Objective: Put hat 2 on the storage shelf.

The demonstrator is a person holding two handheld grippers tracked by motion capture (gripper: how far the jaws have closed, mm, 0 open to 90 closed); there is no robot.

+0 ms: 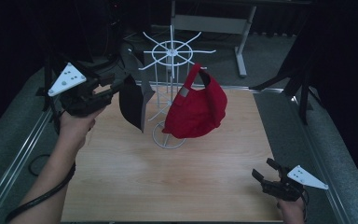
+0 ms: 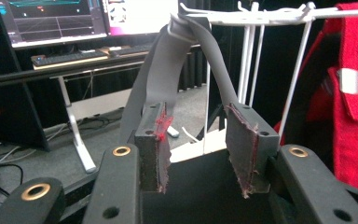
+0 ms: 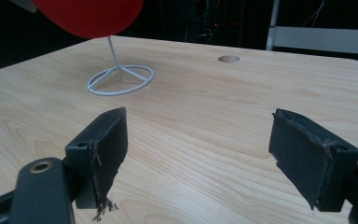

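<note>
With the left gripper [image 1: 114, 88] spread at the black bag [image 1: 135, 102], whose strap [image 2: 168, 60] is hooked on the rack [image 1: 170, 51], release should be gentle; the right gripper [image 1: 268, 175] rests agape.

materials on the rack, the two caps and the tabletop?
Rack: thin white wire, probably coated metal, smooth.
Red cap: matte woven fabric; it sags in soft folds.
Dark cap: grey fabric, with a flexible strap looped over a hook.
Tabletop: pale wood grain, likely laminate.

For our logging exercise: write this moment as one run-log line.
left gripper: open, at grey cap hanging on rack | right gripper: open, above table | red cap: hanging on rack
</note>
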